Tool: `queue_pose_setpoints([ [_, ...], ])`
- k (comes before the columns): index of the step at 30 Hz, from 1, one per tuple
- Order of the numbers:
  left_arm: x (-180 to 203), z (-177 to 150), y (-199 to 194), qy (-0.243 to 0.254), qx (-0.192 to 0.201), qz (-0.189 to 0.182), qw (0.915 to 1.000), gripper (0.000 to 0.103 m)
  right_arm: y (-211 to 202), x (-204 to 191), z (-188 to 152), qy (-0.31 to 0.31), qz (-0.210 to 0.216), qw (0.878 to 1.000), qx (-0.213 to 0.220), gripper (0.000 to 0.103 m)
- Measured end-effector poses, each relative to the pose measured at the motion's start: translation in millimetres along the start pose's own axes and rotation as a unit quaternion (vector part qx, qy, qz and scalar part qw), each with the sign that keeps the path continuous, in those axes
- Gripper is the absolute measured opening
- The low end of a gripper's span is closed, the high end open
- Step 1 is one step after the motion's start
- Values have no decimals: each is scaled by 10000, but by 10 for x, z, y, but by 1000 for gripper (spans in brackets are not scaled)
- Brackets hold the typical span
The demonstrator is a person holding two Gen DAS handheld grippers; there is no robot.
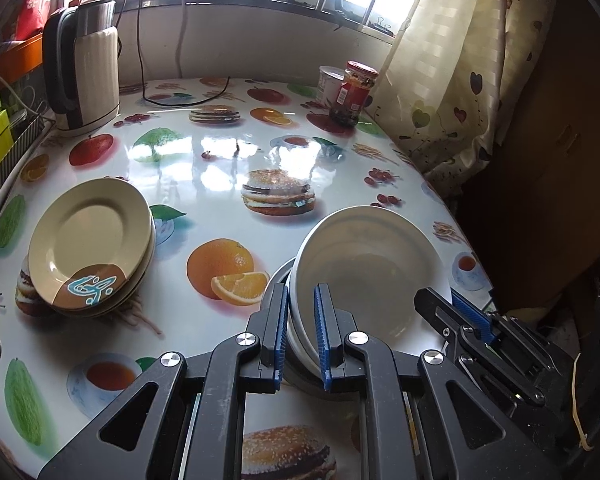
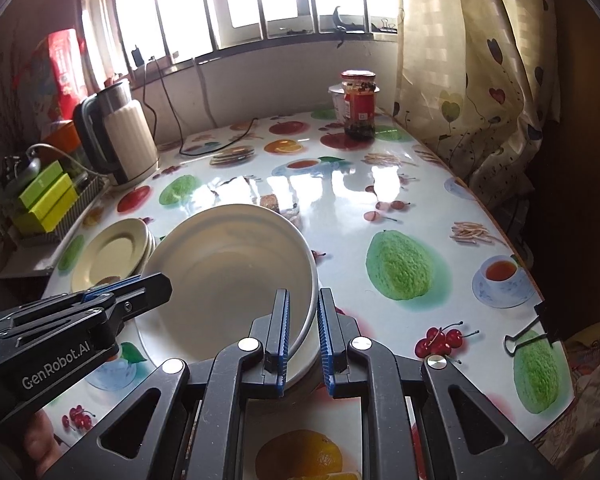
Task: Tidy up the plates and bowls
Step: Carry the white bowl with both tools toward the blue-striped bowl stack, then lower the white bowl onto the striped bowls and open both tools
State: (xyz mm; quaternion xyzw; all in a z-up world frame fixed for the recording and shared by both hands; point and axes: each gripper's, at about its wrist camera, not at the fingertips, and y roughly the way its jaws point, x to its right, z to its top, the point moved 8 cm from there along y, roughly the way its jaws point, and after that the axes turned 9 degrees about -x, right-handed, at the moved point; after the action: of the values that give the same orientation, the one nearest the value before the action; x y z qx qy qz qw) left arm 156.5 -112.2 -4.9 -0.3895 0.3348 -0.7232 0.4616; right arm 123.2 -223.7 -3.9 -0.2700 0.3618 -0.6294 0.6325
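A white bowl [image 1: 372, 264] sits tilted on top of a stack of other bowls near the table's front edge; it also shows in the right wrist view [image 2: 228, 264]. My left gripper [image 1: 302, 320] straddles its left rim, jaws close around the rim. My right gripper [image 2: 303, 320] straddles its right rim the same way. A stack of cream plates [image 1: 88, 240] with a brown patch and blue mark stands to the left, apart from both grippers; it shows in the right wrist view [image 2: 112, 252] too.
An electric kettle [image 1: 86, 68] with its cord stands at the back left. A jar [image 1: 352, 92] and a white tub [image 1: 330, 84] stand at the back right by the curtain. A wire rack with green boxes [image 2: 48, 200] borders the left edge.
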Motion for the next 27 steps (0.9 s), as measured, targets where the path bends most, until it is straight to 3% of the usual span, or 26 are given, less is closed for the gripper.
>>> queue_pose_setpoints([
  [13,-5,-44,131,-46,-169,27,9998,14,88,46,-57,45,-4,9999,-113,14],
  [27,2,-60,118,-6,-97,68,9999,14,111,70,-50,61,12,9999,-115,16],
])
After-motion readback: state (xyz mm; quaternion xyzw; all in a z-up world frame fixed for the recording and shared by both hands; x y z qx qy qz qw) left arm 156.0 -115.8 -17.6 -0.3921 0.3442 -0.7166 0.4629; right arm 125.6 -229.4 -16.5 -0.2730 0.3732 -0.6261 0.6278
